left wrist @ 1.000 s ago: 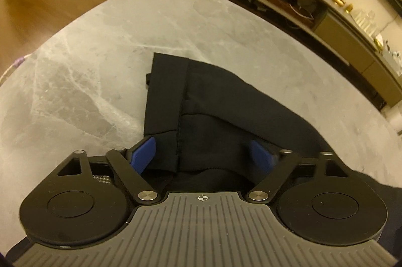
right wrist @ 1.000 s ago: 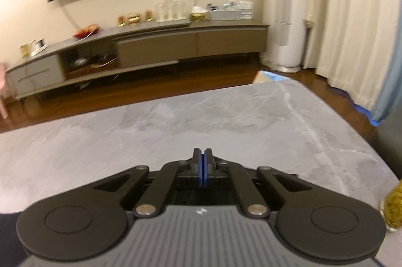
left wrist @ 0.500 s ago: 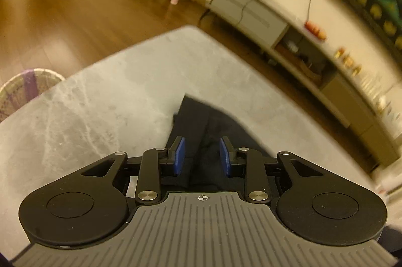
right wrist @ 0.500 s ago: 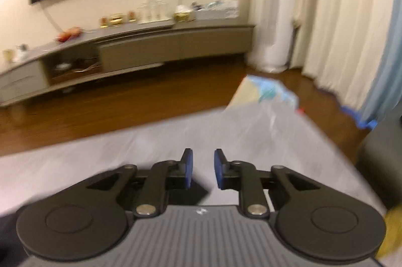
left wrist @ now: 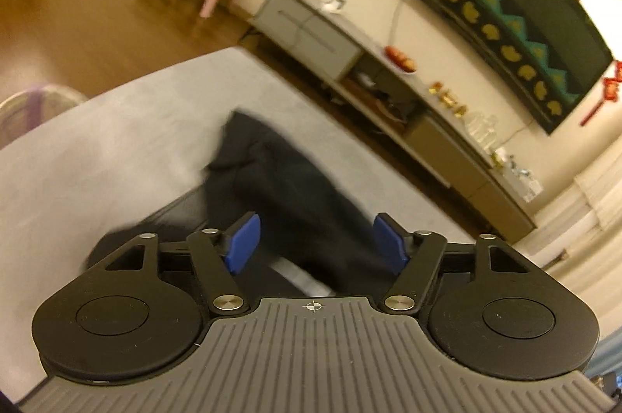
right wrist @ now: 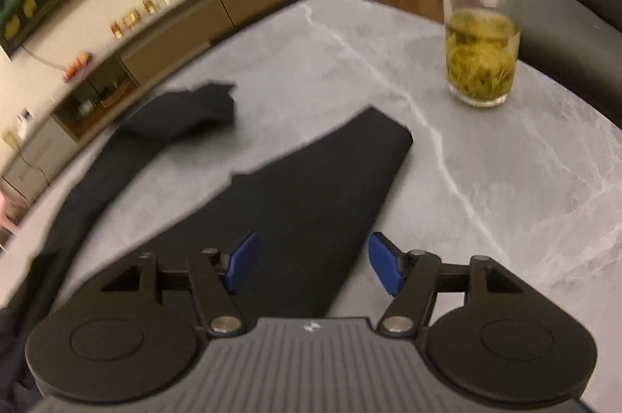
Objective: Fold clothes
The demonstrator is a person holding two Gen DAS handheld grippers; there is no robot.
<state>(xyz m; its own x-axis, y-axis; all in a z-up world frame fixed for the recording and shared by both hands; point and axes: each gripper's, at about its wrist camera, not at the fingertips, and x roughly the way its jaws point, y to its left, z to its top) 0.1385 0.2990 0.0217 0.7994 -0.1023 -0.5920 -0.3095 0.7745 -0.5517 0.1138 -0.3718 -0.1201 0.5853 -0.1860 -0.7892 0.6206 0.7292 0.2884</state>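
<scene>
A pair of black trousers [left wrist: 280, 180] lies on the grey marble table [left wrist: 116, 148], blurred by motion in the left wrist view. My left gripper [left wrist: 317, 242] hovers above it, its jaws opening, and the blue pads [left wrist: 245, 244] press on nothing. In the right wrist view one flat black trouser leg [right wrist: 311, 187] runs from under my right gripper [right wrist: 313, 265] towards the far right. The other leg [right wrist: 175, 117] lies further left with its end folded over. The right jaws are opening too, with cloth below them and nothing pinched between the pads.
A tall glass of green tea [right wrist: 480, 20] stands on the table [right wrist: 505, 180] to the right of the trouser leg. A dark sofa [right wrist: 575, 24] with dark clothes sits beyond it. A long low cabinet [left wrist: 388, 94] lines the wall, and a basket [left wrist: 35, 102] stands on the floor at left.
My left gripper rose and tilted up away from the trousers; its jaws narrowed, then widened. My right gripper went from shut to open and swung over the trouser leg, so the glass came into view.
</scene>
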